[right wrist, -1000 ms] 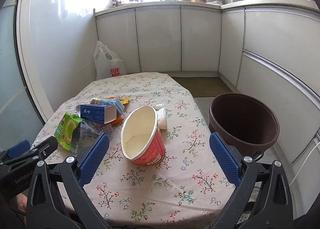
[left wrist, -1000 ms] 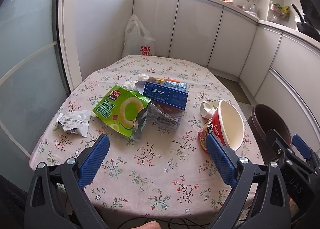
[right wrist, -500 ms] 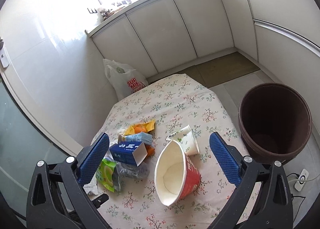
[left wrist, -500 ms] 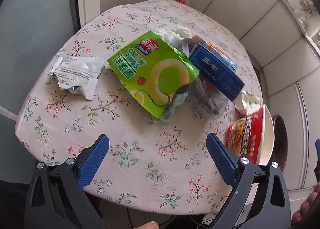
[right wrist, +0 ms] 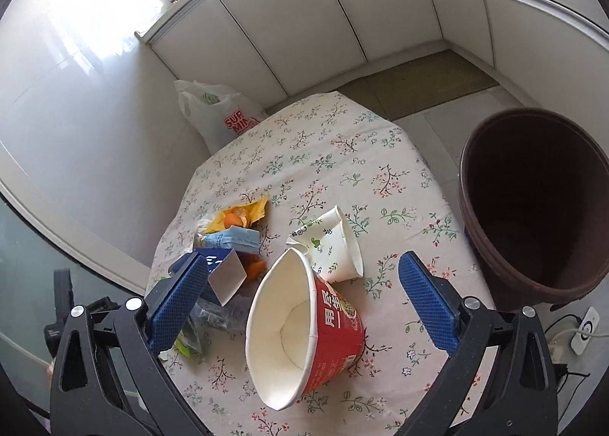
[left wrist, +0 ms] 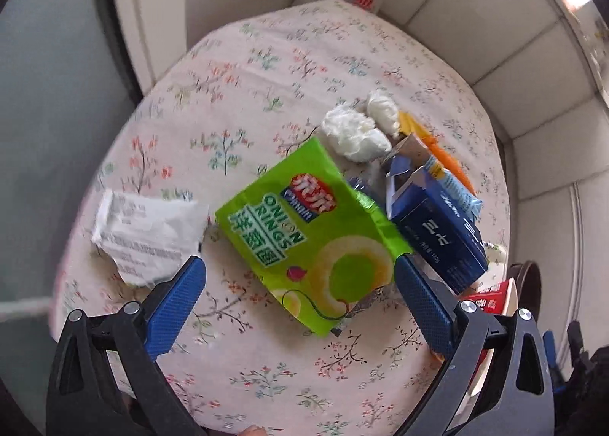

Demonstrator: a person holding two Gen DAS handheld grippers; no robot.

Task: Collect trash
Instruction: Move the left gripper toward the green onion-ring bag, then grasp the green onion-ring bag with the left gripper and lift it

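A desk (left wrist: 243, 86) under a floral cloth is seen from above in both views. In the left wrist view, the left claw (left wrist: 298, 280) is held released, its blue fingers spread wide at the lower part of the frame, nothing gripped between them. A green bag (left wrist: 308, 234) marked "onion rings" lies at the centre of the frame, its lower end between the two fingers. A white wrapper (left wrist: 146, 234) lies just beside the bag, at centre left. A blue box (left wrist: 437, 234) is propped against the bag's right edge, with white tissue wads (left wrist: 356, 131) above it and an orange wrapper (left wrist: 437, 148) at its upper right.

In the right wrist view, the right claw (right wrist: 302, 276) is likewise spread wide and grips nothing. A red bowl (right wrist: 304, 337) lies on its side at lower centre, its white mouth turned toward the camera, between the two fingers. A paper cup (right wrist: 335, 245) lies tipped just above the bowl, touching or nearly touching it. The box (right wrist: 224, 272) is seen at centre left, partly hidden by the left finger. A brown bin (right wrist: 533, 200) stands on the floor at the right edge, beside the desk. A white plastic bag (right wrist: 217, 112) is seen on the floor at upper left, beyond the desk's far end.
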